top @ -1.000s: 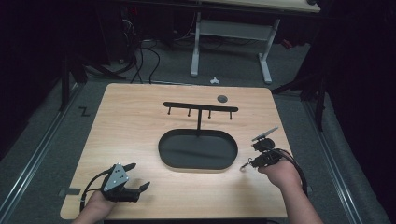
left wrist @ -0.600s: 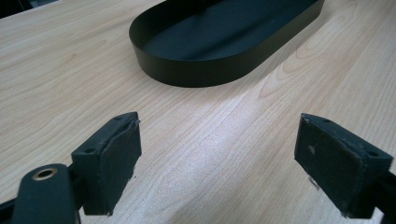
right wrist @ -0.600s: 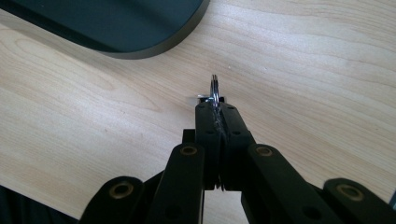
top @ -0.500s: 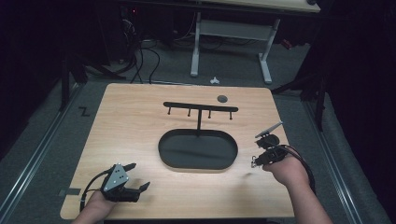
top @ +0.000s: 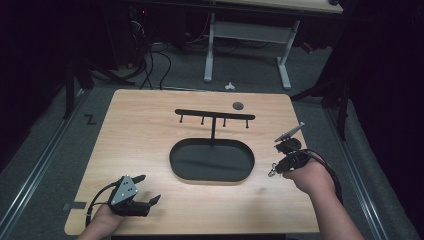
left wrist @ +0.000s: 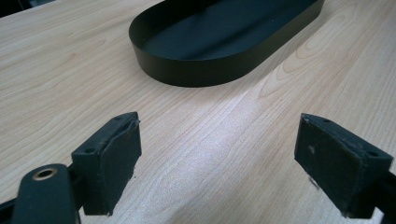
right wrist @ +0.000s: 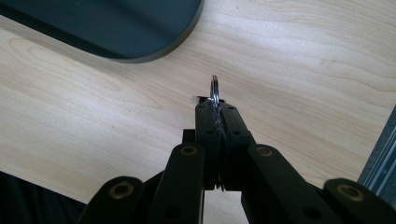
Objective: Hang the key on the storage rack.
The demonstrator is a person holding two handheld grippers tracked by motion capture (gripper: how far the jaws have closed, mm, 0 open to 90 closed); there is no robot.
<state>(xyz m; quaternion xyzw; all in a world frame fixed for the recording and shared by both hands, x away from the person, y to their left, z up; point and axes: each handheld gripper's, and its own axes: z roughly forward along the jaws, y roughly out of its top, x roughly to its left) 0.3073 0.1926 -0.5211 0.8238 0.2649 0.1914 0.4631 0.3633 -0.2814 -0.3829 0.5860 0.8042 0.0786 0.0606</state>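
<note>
left gripper (top: 145,192) sits low at the near-left corner of the worktop (top: 150,130), jaws spread wide, nothing between them; in the left gripper view (left wrist: 219,149) they frame bare wood, with the black oval tray (left wrist: 224,37) farther ahead. right gripper (top: 273,172) is held above the worktop just right of the tray (top: 212,161), jaws pressed together and pinching a small metal ring (right wrist: 215,88) edge-on at the tips; in the right gripper view (right wrist: 215,105) the ring sticks out past the tips, and the tray's rounded end (right wrist: 140,28) lies beyond to the left. black hook rack (top: 215,117) stands at the tray's far edge, pegs hanging from its crossbar. small dark disc (top: 238,105) lies on the worktop beyond the rack, to its right.
</note>
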